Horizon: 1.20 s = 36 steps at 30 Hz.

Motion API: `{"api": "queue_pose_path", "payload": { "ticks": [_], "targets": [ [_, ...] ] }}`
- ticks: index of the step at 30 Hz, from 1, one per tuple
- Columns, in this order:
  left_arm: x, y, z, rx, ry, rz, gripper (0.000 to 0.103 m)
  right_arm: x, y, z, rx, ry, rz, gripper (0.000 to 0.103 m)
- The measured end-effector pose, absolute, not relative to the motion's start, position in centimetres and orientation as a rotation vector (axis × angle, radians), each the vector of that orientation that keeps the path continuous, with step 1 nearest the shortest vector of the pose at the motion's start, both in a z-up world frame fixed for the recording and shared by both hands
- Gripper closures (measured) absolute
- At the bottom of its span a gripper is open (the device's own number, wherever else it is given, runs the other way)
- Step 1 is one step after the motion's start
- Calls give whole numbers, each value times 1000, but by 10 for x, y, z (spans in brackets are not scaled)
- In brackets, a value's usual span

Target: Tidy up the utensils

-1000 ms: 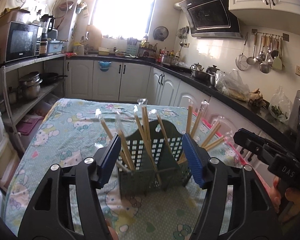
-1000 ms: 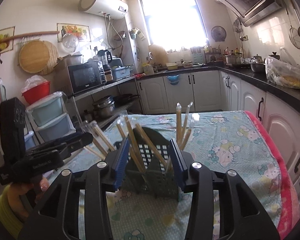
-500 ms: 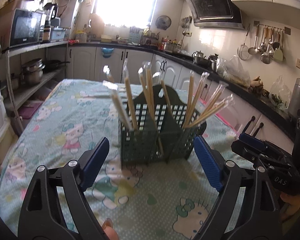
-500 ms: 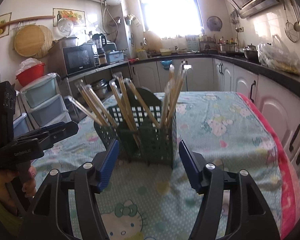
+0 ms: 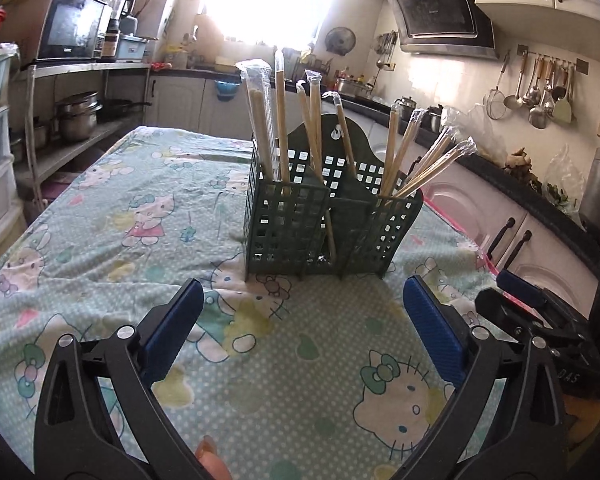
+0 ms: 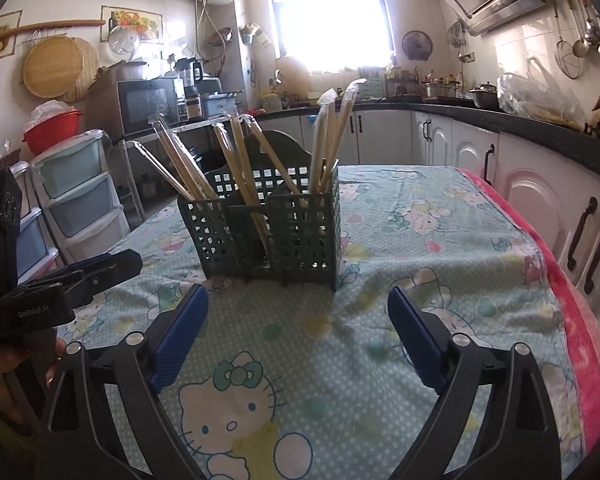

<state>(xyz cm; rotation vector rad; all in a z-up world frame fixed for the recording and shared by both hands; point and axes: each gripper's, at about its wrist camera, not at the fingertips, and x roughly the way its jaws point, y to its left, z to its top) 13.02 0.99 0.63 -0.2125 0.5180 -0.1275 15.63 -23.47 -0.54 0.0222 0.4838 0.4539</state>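
Left hand-held gripper [image 5: 298, 320] and right hand-held gripper [image 6: 294, 330] were opening, nothing between jaws, backed off the green chopstick caddy [image 5: 324, 220] now standing on the worktop [image 5: 112, 220]; placement looked done.

A: The dark green perforated plastic caddy [image 5: 300, 220] looks matt, its pale wooden chopsticks [image 5: 282, 120] sleeved in glossy clear film.

B: And the tabletop's printed cotton cloth [image 6: 420, 240] is soft, wrinkled; the tool pads [image 6: 178, 340] are ribbed blue plastic.
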Motion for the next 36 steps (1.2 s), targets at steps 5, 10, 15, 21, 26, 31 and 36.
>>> {"api": "queue_pose_path", "payload": {
  "ticks": [5,10,15,21,26,31,36],
  "targets": [
    [126,11,5,-208,490,-95,11,143,-239,-7,4,406,416,8],
    [124,11,4,-190,478,-68,11,131,-238,-6,-12,334,406,7],
    [122,7,1,-164,460,-46,11,130,-240,-10,-9,326,391,7],
    [121,2,-2,-146,455,-47,11,133,-241,-11,12,343,381,7],
    [121,1,-2,-142,454,-46,11,134,-241,-12,16,351,380,7],
    [121,1,-2,-140,445,-43,11,135,-240,-13,18,355,378,7],
    [121,1,-2,-141,446,-45,11,134,-240,-15,19,358,375,7]
  ]
}}
